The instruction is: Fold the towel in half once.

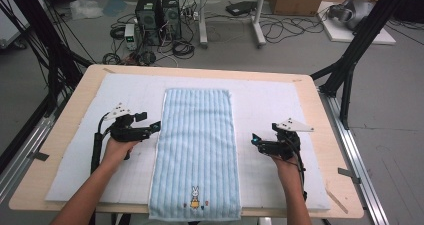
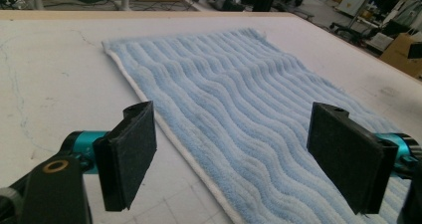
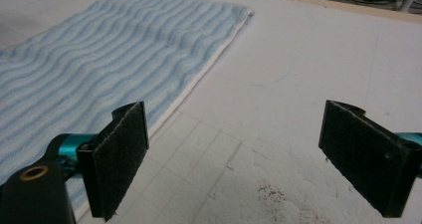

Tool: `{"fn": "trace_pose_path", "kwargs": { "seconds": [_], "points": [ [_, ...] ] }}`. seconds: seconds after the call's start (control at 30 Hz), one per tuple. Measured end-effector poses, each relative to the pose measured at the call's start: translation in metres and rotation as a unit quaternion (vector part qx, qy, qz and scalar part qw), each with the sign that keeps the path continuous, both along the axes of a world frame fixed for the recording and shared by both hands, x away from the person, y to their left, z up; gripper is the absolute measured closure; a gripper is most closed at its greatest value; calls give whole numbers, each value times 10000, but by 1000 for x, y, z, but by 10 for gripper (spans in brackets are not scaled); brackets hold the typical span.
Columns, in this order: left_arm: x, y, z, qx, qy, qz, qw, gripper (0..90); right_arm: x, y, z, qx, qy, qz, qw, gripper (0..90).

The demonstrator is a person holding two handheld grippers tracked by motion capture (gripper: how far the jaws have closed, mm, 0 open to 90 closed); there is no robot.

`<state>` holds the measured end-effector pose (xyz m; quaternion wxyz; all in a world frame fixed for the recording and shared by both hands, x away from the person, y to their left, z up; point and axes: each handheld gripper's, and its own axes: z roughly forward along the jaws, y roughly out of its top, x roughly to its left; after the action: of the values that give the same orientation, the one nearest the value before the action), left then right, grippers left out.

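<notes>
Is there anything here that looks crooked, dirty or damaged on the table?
Little stands out. The blue towel lies flat and straight, though its near end hangs slightly over the table edge. The white mat shows a patch of dark specks near the right gripper.

So the towel (image 1: 196, 152) lies flat down the middle of the mat (image 1: 265, 105), which covers most of the table (image 1: 320, 135); its near end hangs a bit over the table's near edge. Left gripper (image 1: 150, 129) sits just off the towel's left edge, right gripper (image 1: 256, 141) near its right edge, a bit apart.
</notes>
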<state>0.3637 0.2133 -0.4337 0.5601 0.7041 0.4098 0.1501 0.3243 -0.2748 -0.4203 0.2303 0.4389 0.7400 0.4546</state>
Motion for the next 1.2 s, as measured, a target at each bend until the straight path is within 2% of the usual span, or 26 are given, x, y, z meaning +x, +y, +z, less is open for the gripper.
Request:
{"fn": "trace_pose_path", "kwargs": {
  "seconds": [0.07,0.13,0.17,0.23,0.37,0.53,0.63,0.77,0.9,0.97,1.03,1.07,1.2],
  "points": [
    [3,0,2,2,7,57,10000,192,0,0,0,19,9,14,10000,115],
    [7,0,3,-198,52,129,9997,190,-1,-1,1,66,7,-7,10000,115],
    [9,-1,3,-215,95,149,9996,190,-1,-1,1,113,10,-23,9999,115],
    [15,-4,4,-111,150,161,9997,190,-1,-3,1,140,1,-26,9999,115],
    [29,-7,10,-81,189,238,9995,193,0,-4,1,201,-51,-41,9998,115],
    [51,-9,18,4,268,340,9991,216,1,-2,1,344,65,60,9994,115],
    [60,-12,19,249,285,503,9980,228,1,1,1,302,86,91,9995,115],
    [71,-15,9,461,471,628,9959,264,1,3,1,240,114,134,9996,115],
    [80,-14,-6,555,805,950,9907,268,1,4,2,227,91,135,9996,115],
    [83,-14,-10,549,873,1041,9892,269,1,4,1,211,102,141,9996,115],
    [85,-16,-11,610,910,1033,9886,273,1,5,1,215,120,140,9996,115],
    [86,-18,-11,713,904,1023,9881,274,1,5,1,210,126,140,9996,115],
    [92,-27,-6,915,852,819,9888,332,3,5,-1,164,166,157,9996,115]
  ]
}}
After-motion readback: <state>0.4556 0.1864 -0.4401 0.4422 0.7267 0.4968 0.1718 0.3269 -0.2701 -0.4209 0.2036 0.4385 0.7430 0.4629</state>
